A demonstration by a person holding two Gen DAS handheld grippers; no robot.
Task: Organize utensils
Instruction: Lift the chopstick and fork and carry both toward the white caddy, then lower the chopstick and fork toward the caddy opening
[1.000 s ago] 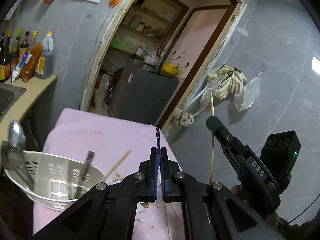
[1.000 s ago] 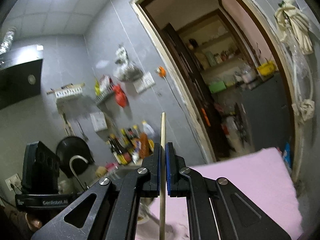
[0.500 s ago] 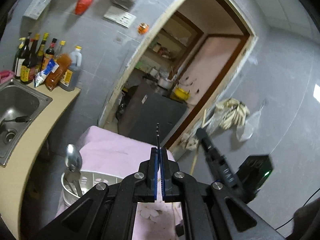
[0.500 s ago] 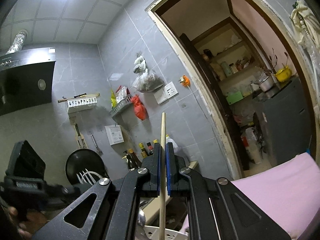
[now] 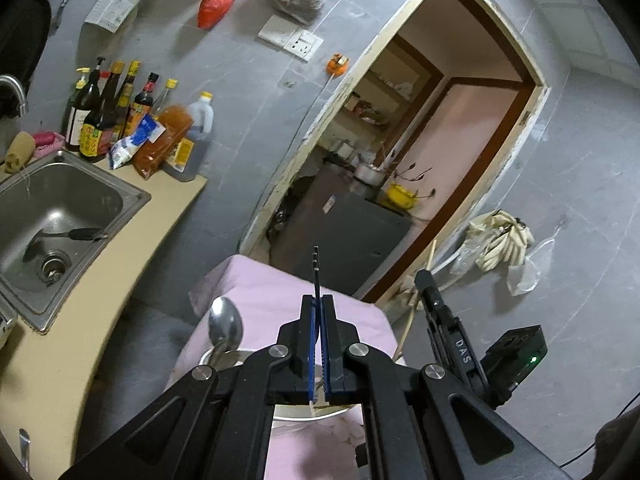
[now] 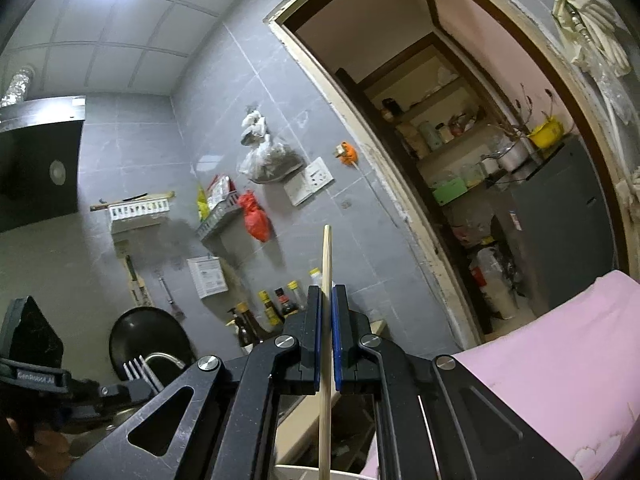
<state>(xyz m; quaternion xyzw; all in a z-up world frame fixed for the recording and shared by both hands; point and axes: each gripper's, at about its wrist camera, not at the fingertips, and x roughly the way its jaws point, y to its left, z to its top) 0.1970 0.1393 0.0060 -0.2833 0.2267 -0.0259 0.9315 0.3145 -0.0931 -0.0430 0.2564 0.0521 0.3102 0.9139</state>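
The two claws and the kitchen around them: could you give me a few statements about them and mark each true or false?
1. The right claw is shut on a wooden chopstick. True.
2. The left claw is open and empty. False: it is shut on a metal fork.
3. A spoon stands in the white basket, bowl end up. True.
4. Nothing lies in the sink. False: a black-handled utensil lies in it.
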